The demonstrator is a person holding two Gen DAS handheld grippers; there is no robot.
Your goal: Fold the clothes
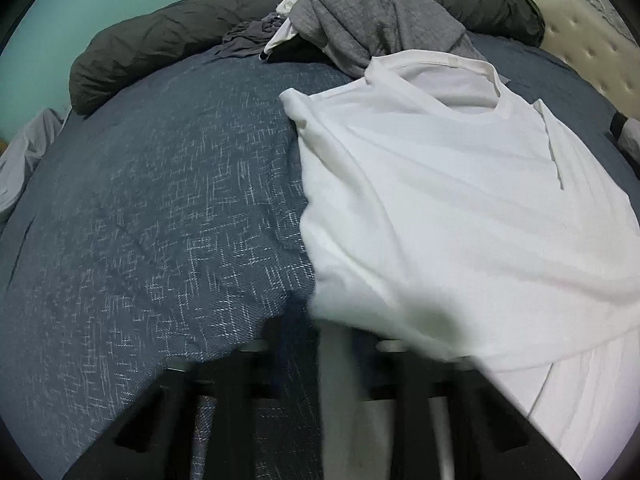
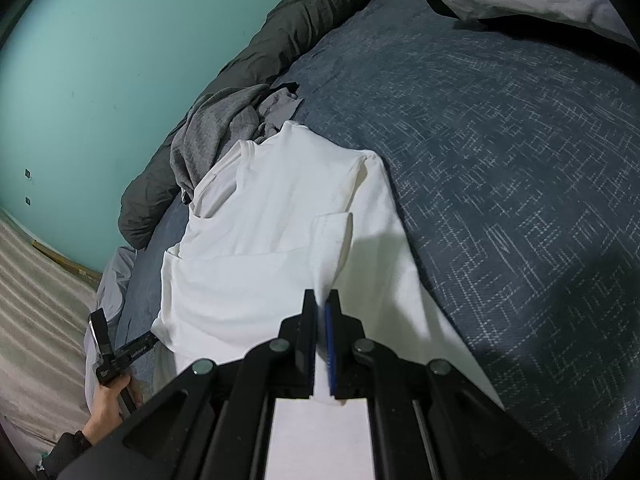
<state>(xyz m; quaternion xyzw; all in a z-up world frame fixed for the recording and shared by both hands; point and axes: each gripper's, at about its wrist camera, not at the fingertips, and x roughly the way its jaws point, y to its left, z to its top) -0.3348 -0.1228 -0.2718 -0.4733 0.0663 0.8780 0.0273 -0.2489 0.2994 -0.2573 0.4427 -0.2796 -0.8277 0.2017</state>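
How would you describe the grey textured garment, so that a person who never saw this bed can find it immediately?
Start from the blue bedspread with pale crosshatch marks, and follow it to the dark rolled duvet along the green wall. The grey garment lies crumpled against that duvet, just behind the collar of the white T-shirt. Unlike the smooth grey cloth beside it, its fabric has a small grid texture.

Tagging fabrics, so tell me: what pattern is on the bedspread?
Dark blue bedspread with white crosshatch flecks, clearest in the left wrist view.
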